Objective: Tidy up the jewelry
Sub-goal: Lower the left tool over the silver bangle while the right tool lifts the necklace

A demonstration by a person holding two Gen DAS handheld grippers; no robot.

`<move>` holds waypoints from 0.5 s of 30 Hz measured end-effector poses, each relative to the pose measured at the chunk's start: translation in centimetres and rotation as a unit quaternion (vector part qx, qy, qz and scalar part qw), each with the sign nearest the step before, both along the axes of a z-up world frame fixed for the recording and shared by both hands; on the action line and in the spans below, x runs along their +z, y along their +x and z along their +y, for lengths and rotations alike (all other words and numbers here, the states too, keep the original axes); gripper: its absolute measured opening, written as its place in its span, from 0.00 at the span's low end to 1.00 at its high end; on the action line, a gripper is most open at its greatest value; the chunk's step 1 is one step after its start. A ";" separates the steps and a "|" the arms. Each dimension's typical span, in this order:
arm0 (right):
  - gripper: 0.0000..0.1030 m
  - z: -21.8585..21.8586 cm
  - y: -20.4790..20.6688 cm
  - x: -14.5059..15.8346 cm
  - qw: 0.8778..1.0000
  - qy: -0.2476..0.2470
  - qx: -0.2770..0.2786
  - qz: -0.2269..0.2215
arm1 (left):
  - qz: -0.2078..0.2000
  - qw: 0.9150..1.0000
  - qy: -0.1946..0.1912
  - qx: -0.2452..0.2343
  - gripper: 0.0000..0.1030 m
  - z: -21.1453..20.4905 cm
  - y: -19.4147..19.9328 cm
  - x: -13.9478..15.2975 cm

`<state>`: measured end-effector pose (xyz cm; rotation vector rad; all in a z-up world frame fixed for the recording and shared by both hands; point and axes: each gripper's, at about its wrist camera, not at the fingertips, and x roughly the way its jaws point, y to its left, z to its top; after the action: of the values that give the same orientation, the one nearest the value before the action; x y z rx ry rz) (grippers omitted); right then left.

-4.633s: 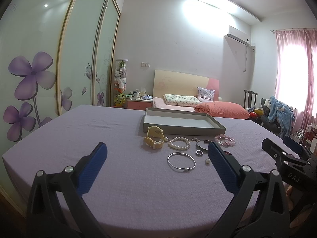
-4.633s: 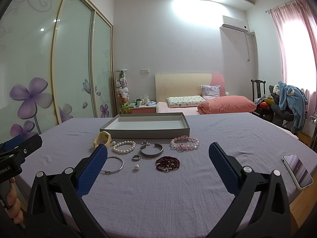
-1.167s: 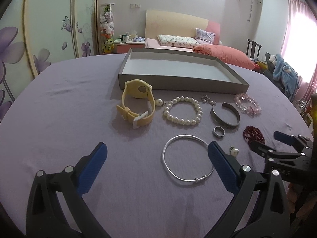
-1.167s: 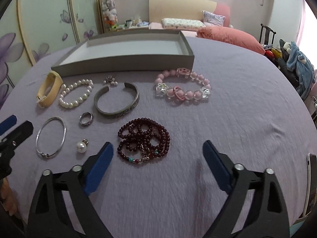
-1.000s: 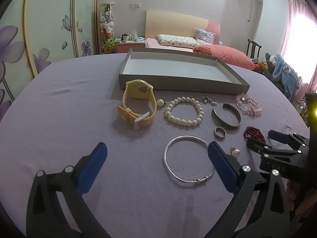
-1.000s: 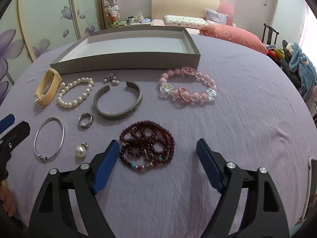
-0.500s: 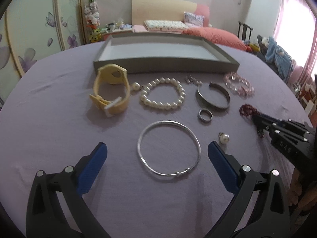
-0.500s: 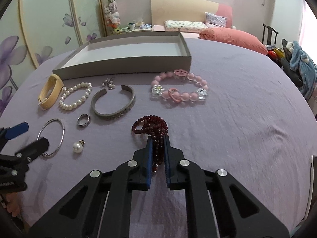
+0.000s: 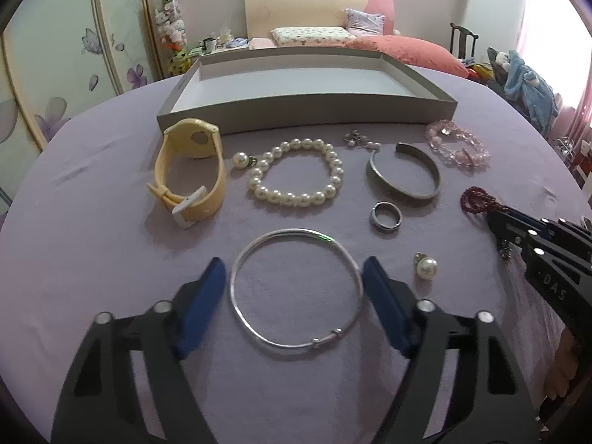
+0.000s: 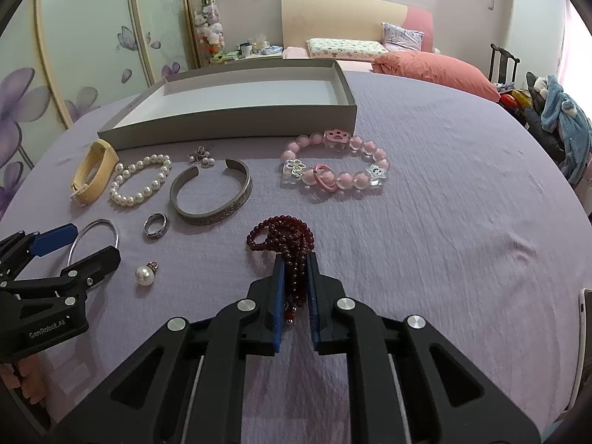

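The jewelry is laid out on a counter [image 10: 444, 222] covered with a lilac cloth, in front of an empty grey tray [image 10: 236, 125].

The right gripper [image 10: 295, 285] is clamped on a bunched dark red bead bracelet [image 10: 283, 235]; the strands are pinched between its blue pads, most of the coil lies on the cloth just ahead of the jaws, and the jaws are easing open slightly.

The left gripper [image 9: 294, 296] is set over a thin silver bangle [image 9: 296, 288], which lies flat between its jaws. The jaws are closing; one pad appears at the bangle's edge, the other stands just clear of it, so the bangle is not yet gripped.

A pearl pendant [image 9: 426, 267] lies just beside the bangle, and a silver ring [image 9: 385, 218] beyond it. Further back, near the tray, are seen a yellow watch [image 9: 192, 177], a pearl bracelet [image 9: 296, 177], an open silver cuff [image 9: 403, 179], a small cluster earring [image 9: 357, 140] and a pink bead bracelet [image 10: 335, 166]. A loose pearl [image 9: 240, 160] rests between the watch and the pearl bracelet.
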<state>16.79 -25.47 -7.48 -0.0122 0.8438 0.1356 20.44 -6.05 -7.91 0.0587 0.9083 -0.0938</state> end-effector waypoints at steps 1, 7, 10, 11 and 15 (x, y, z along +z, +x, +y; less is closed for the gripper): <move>0.44 0.0 0.1 0.0 1.000 -0.001 -0.002 0.001 | 0.000 1.000 0.000 0.000 0.70 0.0 0.0 0.0; 0.54 0.6 0.9 -0.1 1.000 -0.009 0.004 0.010 | 0.000 1.000 -0.001 0.000 0.69 0.0 0.1 0.0; 0.17 0.7 0.7 -0.1 1.000 -0.004 0.010 0.005 | -0.001 1.000 -0.005 0.001 0.69 0.0 0.1 0.1; 0.15 0.6 0.7 -0.1 1.000 0.000 0.012 0.004 | -0.002 1.000 -0.008 0.001 0.69 0.1 0.1 0.1; 0.10 0.1 0.1 0.0 1.000 0.011 0.010 -0.004 | -0.001 1.000 -0.025 0.008 0.69 1.0 -0.5 0.4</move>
<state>16.87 -25.32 -7.49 0.0003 0.8341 0.1636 19.98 -5.08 -7.54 0.0045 0.9047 -0.1025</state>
